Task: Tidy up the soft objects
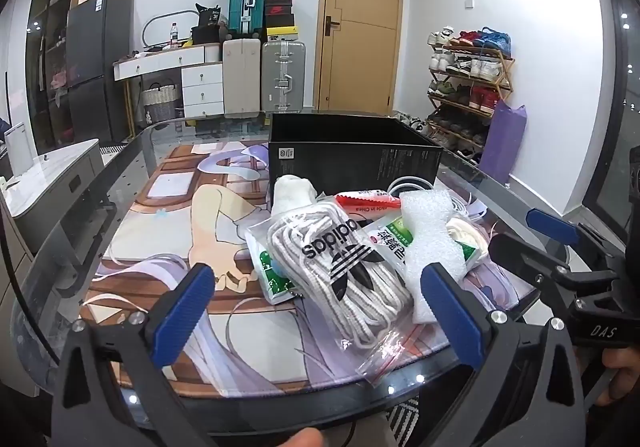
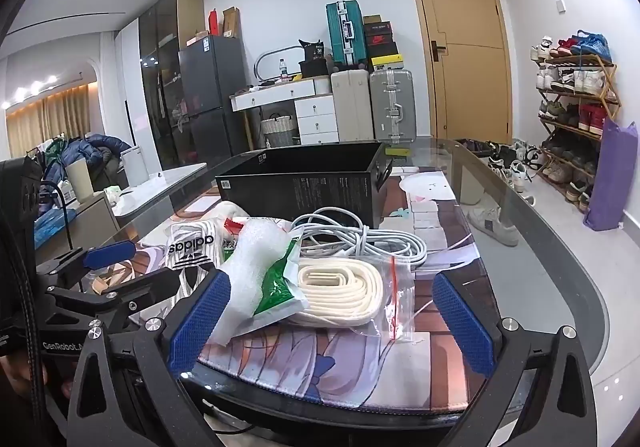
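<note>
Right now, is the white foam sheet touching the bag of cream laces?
Cannot tell. In the right wrist view the white foam sheet lies on a green packet, which overlaps the bag of cream laces; no direct contact shows.

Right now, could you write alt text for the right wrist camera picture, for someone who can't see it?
An open right hand-held gripper points at a pile of soft items on a glass table: a bag of cream laces, foam wrap, a green packet and a white cable. Behind them stands an open black box; the left hand-held gripper shows at the left edge.
</note>
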The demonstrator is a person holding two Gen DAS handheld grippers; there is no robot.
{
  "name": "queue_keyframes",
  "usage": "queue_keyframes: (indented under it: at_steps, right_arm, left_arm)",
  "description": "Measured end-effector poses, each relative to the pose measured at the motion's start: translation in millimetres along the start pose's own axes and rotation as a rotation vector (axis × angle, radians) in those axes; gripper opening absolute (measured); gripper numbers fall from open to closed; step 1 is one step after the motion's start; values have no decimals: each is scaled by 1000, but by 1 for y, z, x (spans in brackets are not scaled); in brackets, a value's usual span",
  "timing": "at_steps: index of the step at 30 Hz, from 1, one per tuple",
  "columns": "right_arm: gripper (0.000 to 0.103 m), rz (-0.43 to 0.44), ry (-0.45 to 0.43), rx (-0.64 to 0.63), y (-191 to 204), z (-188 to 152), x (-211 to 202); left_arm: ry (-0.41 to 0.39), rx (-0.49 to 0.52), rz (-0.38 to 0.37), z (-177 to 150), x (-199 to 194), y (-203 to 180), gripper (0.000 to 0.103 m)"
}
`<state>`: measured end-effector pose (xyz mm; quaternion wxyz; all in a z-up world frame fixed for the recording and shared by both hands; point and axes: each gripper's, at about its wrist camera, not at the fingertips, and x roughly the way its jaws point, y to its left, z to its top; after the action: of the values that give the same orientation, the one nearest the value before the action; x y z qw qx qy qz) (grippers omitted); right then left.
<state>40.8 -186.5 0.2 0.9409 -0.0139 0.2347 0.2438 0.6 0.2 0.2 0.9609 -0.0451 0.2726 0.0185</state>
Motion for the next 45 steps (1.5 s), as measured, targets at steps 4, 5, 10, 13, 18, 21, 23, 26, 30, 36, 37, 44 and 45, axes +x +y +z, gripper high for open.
queue_keyframes:
  at_steps: [4,5,10,13,18,21,23,26,30,36,37,44,45]
  right_arm:
    - [103,-2,-10,-5,1,0,-1]
    - [103,-4,-6,-7,1,0,0]
    - [103,-7,-5,-7,1,0,-2]
    - [103,-11,-5,-10,0,0,1]
    - [103,-9,-4,-11,2,-1,2]
    - [103,-14,-2,-13,0,-1,0]
    - [103,-23,-2,-19,0,-4,3]
    - [103,-25,1,-24,0,-2,2]
    - [103,-26,2,-26,0,-2,1]
    - [103,-28,2,-24,0,-2,-1]
    - [103,-30,3,-24,0,-3,-1]
    - [103,-36,10,-24,-1,-2,2]
    - [103,-37,8,-25,-1,-2,2]
  left_arm:
    - [-3,-8,22,1,3,1,103]
    - [-15,13,-2,0,-1,-5,103]
    - [-15,0,4,3,-2,-2,103]
    - [-13,-5,7,3,-1,-2,103]
    - [-14,-11,2,-1,1,4,103]
    - [-10,-13,7,-3,1,5,103]
    - [-7,-15,6,-3,1,6,103]
    - [-8,-15,9,-3,1,6,103]
    - [-7,-14,15,-2,1,6,103]
    - [-5,-22,22,-1,2,7,103]
    - [-5,-22,22,-1,2,7,103]
    - [-10,-17,22,0,1,7,103]
    - [-10,-17,22,0,0,7,103]
